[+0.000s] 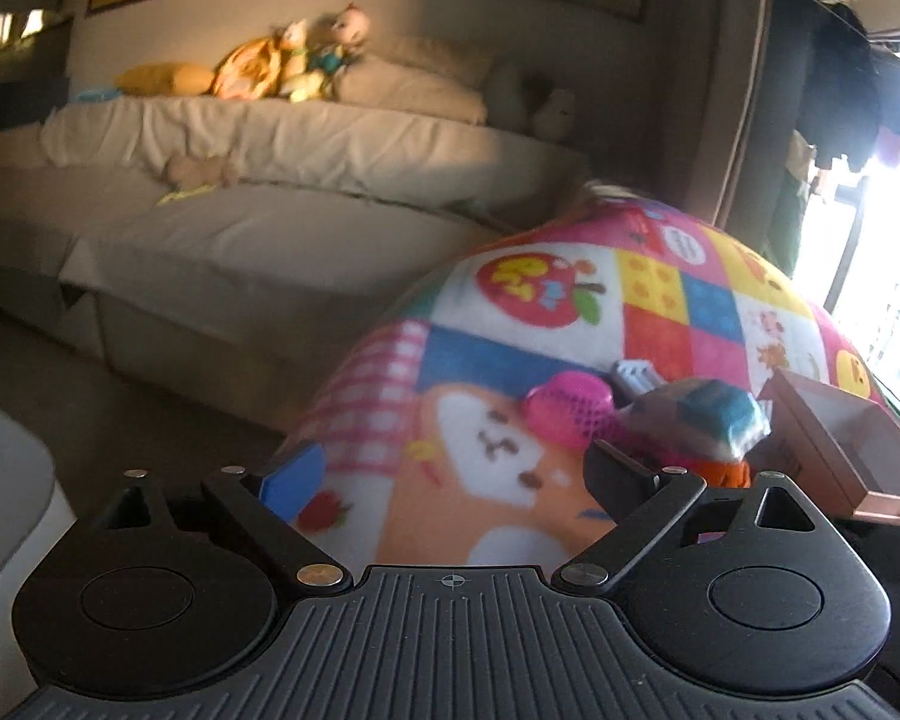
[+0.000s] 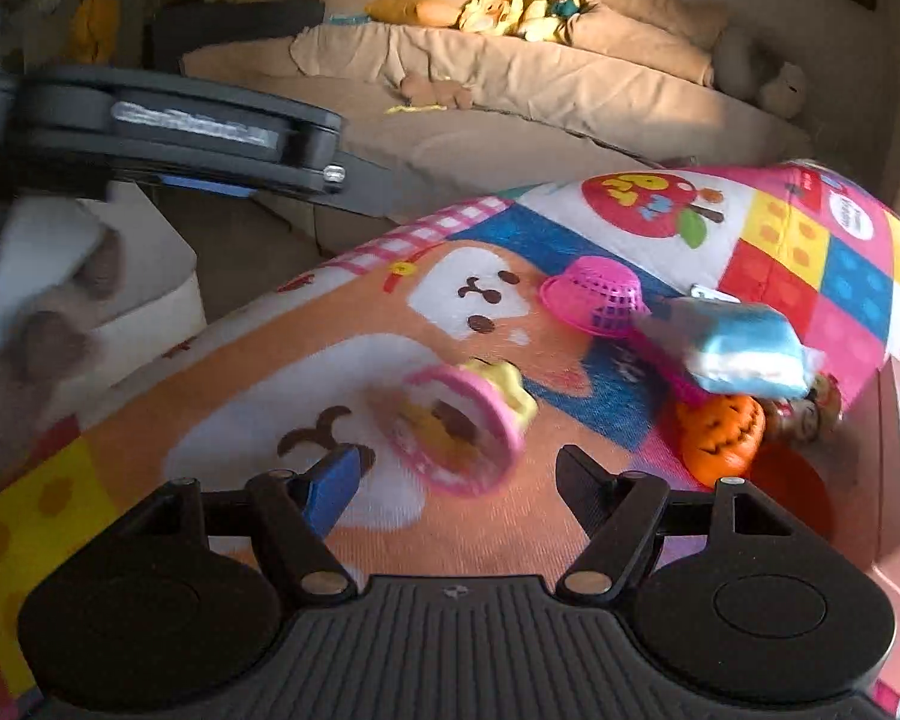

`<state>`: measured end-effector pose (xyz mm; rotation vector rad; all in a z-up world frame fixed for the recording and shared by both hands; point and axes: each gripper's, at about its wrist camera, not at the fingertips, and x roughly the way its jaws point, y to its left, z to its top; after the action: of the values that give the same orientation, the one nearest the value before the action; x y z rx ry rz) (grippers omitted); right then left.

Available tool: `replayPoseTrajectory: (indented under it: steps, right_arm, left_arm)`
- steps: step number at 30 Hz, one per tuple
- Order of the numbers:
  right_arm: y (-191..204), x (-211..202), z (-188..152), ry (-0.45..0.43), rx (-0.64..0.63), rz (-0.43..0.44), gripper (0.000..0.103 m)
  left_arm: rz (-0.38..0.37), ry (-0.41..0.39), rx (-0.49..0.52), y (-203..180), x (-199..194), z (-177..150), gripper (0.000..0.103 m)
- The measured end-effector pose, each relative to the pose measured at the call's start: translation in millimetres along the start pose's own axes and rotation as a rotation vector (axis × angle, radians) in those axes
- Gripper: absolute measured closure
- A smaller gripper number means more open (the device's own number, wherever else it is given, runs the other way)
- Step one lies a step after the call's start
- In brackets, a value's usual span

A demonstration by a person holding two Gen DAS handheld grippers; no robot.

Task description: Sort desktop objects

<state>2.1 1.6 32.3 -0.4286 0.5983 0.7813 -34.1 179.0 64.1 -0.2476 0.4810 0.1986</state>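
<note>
A round pink-rimmed toy (image 2: 456,429) with a yellow top lies tipped on its side on the bright patchwork cloth (image 2: 210,420). At its two o'clock a pink mesh basket (image 2: 594,297) sits upside down. A blue-and-white packet (image 2: 744,348) lies at the basket's four o'clock, touching it, above an orange pumpkin (image 2: 720,432).

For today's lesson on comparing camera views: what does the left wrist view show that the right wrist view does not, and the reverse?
Only the left wrist view shows the inside of the brown box and the bright window.

Only the right wrist view shows the round pink-rimmed toy lying ahead of the open right gripper, the orange pumpkin's face, and the left gripper from the side.

Both show the patchwork cloth, the pink basket, the blue and white packet and the sofa.
</note>
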Motion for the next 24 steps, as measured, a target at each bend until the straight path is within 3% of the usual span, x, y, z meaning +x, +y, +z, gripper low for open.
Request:
replayPoseTrajectory:
  steps: [5,8,11,16,19,24]
  right_arm:
    - [10.0,17.9,4.9,0.013,-0.010,-0.087,0.031]
    - [4.5,19.1,3.4,0.044,0.011,-0.100,0.048]
    - [-4.3,5.0,5.3,0.057,0.061,-0.081,0.049]
    - [-25.6,-32.9,33.9,0.165,0.226,0.125,0.049]
    - [-35.2,-43.0,39.2,0.214,0.279,0.157,0.049]
    - [-56.4,-25.2,27.1,0.315,0.470,0.262,0.049]
  left_arm:
    - [-0.009,0.023,-0.044,11.4,-2.0,-12.6,0.005]
    - [-0.013,0.039,-0.054,14.9,-0.4,-18.6,0.004]
    - [-0.021,0.046,-0.053,15.9,-1.6,-22.5,0.004]
    - [-0.066,0.043,-0.035,10.8,-6.2,-23.3,0.003]
    - [-0.099,0.042,-0.017,2.9,-8.7,-24.3,0.003]
    - [-0.157,0.052,0.036,-12.0,-13.5,-27.1,0.003]
